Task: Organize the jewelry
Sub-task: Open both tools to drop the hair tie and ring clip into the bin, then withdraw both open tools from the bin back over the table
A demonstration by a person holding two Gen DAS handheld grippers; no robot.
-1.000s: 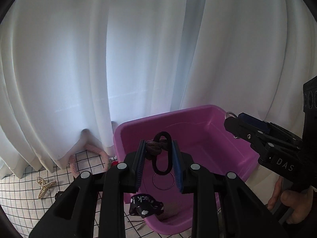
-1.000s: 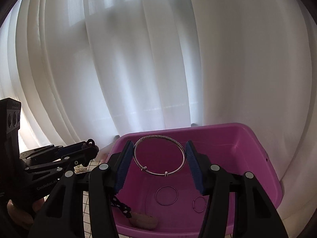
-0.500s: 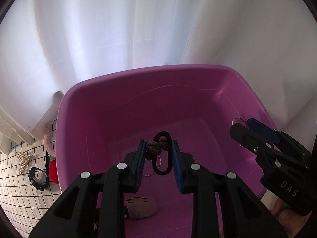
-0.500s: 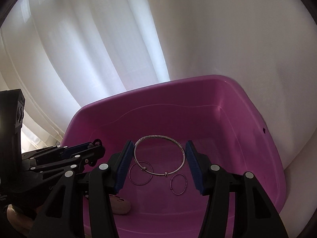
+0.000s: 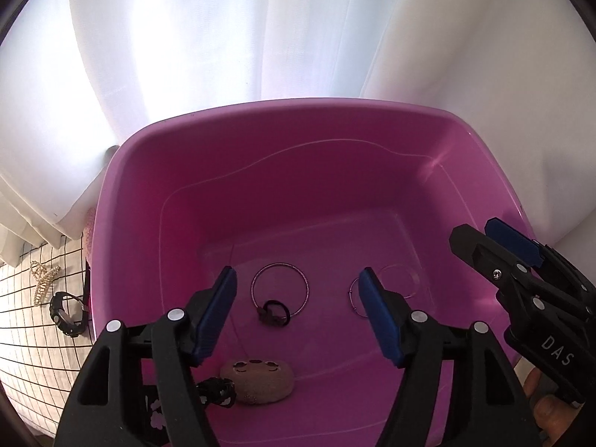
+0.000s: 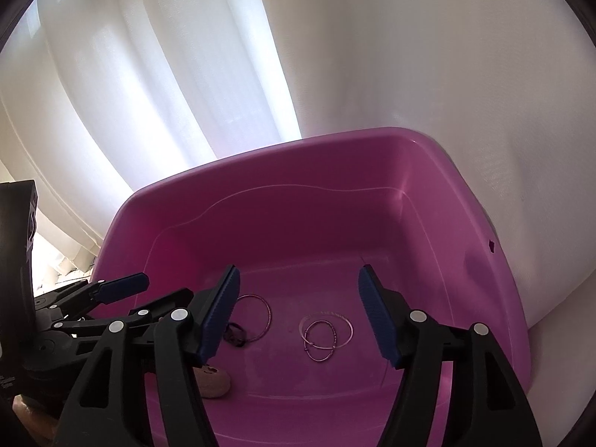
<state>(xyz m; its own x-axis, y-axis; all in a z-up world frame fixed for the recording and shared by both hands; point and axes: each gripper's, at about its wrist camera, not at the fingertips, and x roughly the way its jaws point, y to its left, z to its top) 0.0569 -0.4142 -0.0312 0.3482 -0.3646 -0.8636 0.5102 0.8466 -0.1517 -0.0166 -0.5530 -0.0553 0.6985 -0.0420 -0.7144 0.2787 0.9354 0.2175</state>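
A purple plastic tub holds the jewelry. My left gripper is open and empty above the tub floor. Below it a black hair tie lies partly inside a thin bangle. My right gripper is open and empty over the tub. A silver bangle lies on the floor below it, overlapping a smaller ring. A beige hair clip lies near the front wall.
White curtains hang right behind the tub. On the checked cloth left of the tub lie a gold claw clip and a black watch. A dark patterned item lies beside the beige clip.
Both grippers opened over the tub. The hair tie dropped from the left one and the silver bangle from the right one; both now lie on the tub floor.
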